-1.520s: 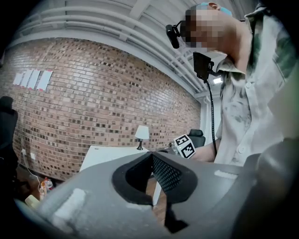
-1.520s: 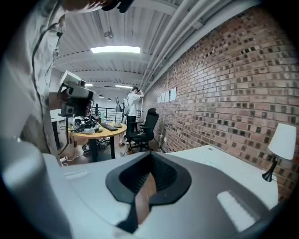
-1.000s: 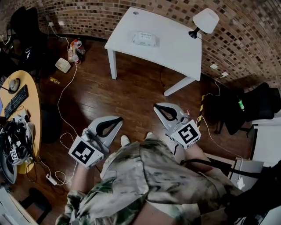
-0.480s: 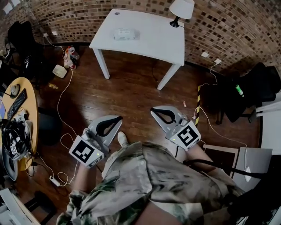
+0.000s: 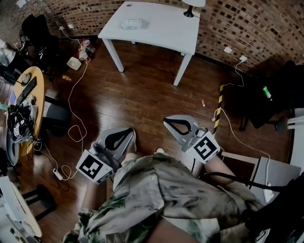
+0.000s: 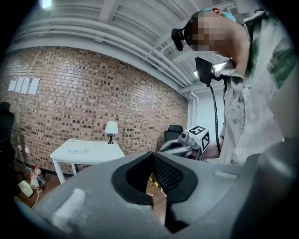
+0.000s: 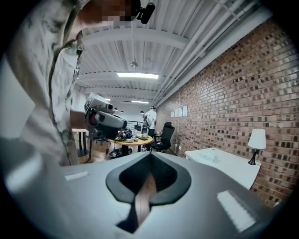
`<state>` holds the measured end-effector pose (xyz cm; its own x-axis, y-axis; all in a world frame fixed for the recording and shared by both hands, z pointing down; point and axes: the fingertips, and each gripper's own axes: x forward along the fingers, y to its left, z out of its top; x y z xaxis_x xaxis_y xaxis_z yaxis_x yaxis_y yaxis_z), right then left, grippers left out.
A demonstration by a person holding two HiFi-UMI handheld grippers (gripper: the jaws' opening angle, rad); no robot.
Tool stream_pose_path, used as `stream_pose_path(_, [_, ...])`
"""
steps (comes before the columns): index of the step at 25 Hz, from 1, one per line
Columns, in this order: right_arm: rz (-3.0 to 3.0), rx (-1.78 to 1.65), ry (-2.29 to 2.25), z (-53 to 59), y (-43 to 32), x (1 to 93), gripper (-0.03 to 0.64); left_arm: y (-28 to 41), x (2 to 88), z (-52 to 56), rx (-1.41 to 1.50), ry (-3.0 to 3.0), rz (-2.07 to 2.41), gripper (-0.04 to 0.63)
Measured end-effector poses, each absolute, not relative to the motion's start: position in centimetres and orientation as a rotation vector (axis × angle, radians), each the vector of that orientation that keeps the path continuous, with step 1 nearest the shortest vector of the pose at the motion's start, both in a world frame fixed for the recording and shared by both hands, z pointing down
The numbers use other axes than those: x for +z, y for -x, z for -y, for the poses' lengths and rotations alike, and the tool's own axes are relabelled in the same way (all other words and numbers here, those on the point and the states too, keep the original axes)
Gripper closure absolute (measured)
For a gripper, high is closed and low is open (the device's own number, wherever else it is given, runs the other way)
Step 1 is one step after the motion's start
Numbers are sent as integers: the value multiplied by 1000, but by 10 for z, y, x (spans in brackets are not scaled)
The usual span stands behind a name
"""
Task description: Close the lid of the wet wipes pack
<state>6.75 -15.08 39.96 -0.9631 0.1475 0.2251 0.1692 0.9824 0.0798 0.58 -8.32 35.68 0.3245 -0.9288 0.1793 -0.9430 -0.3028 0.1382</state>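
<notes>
Pack (image 5: 131, 23) sits on the far worktop (image 5: 164, 33), well apart from me. I hold left gripper (image 5: 127, 132) and right gripper (image 5: 167, 120) low at my waist, fingers pressed together, empty. Nothing in reach, so approach comes first, I reckon.

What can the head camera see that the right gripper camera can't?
Only the head view shows the loose white cable trailing across the floor and the yellow-and-black tape stuck on it. Only the right gripper view shows the ceiling light and another person standing far off. Both views show the white table, the wipes pack lying on it, the lamp and the left gripper.
</notes>
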Motion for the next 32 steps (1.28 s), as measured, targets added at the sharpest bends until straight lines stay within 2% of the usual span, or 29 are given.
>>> stream_pose_path(12, [2933, -119, 255, 83, -116, 395, 617, -71, 347, 24, 135, -2403, 1676, 595])
stream_pose_path(32, [2929, -149, 78, -97, -121, 366, 615, -66, 343, -169, 58, -2471, 1604, 594])
